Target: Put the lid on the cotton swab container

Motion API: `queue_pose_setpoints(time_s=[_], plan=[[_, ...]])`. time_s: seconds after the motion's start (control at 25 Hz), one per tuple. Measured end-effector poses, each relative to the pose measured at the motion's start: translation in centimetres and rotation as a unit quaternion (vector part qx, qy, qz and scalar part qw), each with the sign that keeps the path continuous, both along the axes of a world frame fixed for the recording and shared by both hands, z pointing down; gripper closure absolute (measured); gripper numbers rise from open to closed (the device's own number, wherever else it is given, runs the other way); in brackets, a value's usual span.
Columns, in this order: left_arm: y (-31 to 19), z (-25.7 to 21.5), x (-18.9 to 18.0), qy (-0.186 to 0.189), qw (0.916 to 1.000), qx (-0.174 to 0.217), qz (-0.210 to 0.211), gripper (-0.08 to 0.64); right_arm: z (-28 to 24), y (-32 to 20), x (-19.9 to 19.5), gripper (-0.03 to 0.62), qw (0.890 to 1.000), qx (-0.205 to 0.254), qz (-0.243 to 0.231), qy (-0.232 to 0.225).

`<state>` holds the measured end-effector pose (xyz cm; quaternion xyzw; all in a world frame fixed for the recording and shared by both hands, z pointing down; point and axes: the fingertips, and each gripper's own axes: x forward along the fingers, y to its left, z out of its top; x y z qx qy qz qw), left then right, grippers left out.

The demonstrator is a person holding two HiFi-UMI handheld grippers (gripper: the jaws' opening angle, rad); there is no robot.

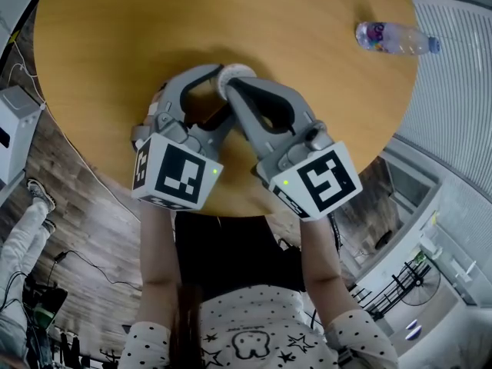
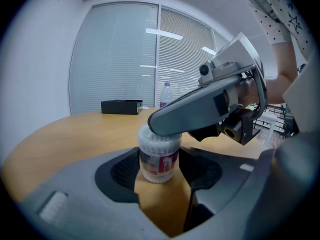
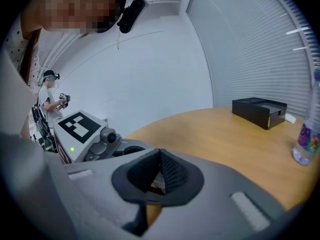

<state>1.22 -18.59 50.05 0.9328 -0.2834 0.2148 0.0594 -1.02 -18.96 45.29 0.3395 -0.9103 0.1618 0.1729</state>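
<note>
The cotton swab container, a small clear tub with a red and white label, stands upright on the round wooden table. My left gripper is shut on its sides, pads against both walls. My right gripper is shut, and its joined jaws lie flat across the tub's top. In the head view both grippers meet at the container's white top: the left gripper comes from the left, the right gripper from the right. I cannot make out the lid under those jaws. In the right gripper view its pads meet with nothing between them.
A water bottle lies at the table's far right edge. A black box rests on the table's far side, also seen as the black box in the left gripper view. A person stands in the room's background.
</note>
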Motion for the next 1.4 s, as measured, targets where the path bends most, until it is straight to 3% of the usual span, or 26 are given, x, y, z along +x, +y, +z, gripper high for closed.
queue_pose_setpoints(time_s=[0.2, 0.48, 0.68, 0.96, 1.12, 1.24, 1.4], plan=[[0.4, -0.2, -0.4, 0.003, 0.9999, 0.000, -0.010, 0.310, -0.2, 0.1, 0.1, 0.589, 1.000, 0.001, -0.007, -0.001], [0.9, -2.3, -2.5, 0.054, 0.9978, 0.001, -0.038, 0.319, -0.9, -0.1, 0.5, 0.588, 1.000, 0.005, 0.002, -0.015], [1.7, -3.5, -3.6, 0.043, 0.9975, 0.015, -0.054, 0.367, -3.2, -0.4, 0.7, 0.588, 0.998, 0.020, 0.017, -0.050], [1.1, -7.8, -4.3, 0.052, 0.9943, 0.054, -0.076, 0.482, -6.1, -1.0, 1.8, 0.588, 0.997, 0.054, 0.041, -0.040], [0.8, -10.5, -5.1, 0.067, 0.9902, 0.065, -0.104, 0.545, -8.4, -0.4, 2.2, 0.588, 0.996, 0.066, 0.038, -0.042], [0.1, -12.5, -6.0, 0.077, 0.9850, 0.070, -0.138, 0.549, -10.6, -0.5, 2.8, 0.588, 0.994, 0.085, 0.050, -0.046], [-0.4, -15.7, -7.1, 0.100, 0.9709, 0.082, -0.202, 0.549, -13.9, -0.2, 4.5, 0.588, 0.990, 0.109, 0.075, -0.053]])
